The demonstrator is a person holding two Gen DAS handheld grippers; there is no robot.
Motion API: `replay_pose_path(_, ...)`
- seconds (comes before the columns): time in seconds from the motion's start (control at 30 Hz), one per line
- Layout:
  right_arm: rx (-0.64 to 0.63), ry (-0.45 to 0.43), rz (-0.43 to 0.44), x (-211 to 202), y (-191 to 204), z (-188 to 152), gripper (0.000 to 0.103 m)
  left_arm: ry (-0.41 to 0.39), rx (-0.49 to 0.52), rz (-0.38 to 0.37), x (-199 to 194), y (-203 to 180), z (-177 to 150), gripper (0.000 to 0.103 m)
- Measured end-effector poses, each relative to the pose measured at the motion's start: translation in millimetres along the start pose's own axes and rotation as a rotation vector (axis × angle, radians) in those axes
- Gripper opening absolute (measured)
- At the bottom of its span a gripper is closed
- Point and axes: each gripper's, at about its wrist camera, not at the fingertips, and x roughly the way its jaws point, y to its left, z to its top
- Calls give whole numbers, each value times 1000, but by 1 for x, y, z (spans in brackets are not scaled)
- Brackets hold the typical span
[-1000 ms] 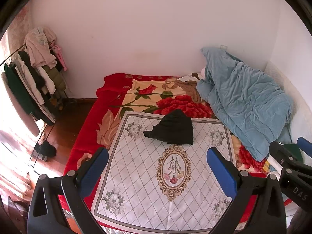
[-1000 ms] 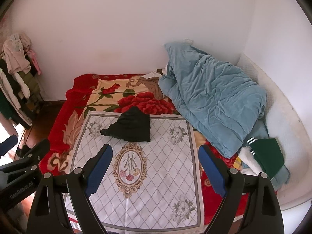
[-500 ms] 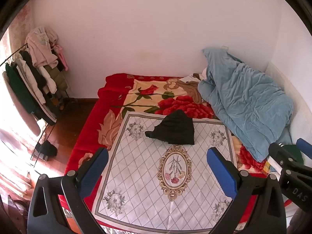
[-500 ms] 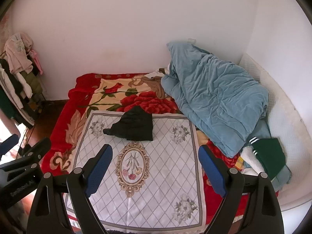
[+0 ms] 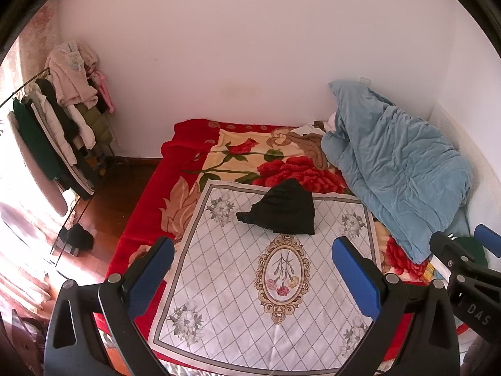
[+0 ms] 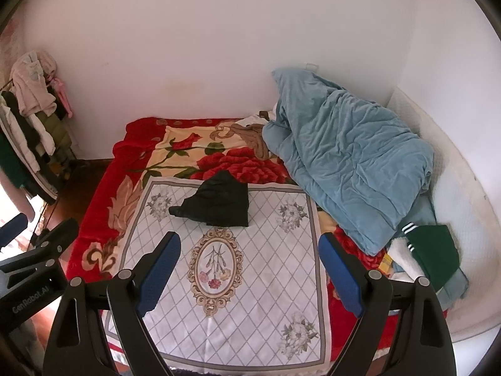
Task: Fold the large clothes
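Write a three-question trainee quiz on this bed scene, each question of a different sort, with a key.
1. True or false: the black garment lies on the white patterned cloth, held by neither gripper.
2. Multiple choice: the blue quilt is bunched A) on the floor, B) on the bed's right side by the wall, C) over the clothes rack.
3. Fill in: the left gripper and right gripper both stand ____ above the bed.

Key: 1 true; 2 B; 3 open.
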Motion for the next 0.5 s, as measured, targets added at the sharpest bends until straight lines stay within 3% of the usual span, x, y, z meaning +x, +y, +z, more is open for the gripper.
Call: replay_pose_path(0.5, -5, -1, 0, 2, 0, 1, 91, -11, 3, 3, -2, -2, 1, 103)
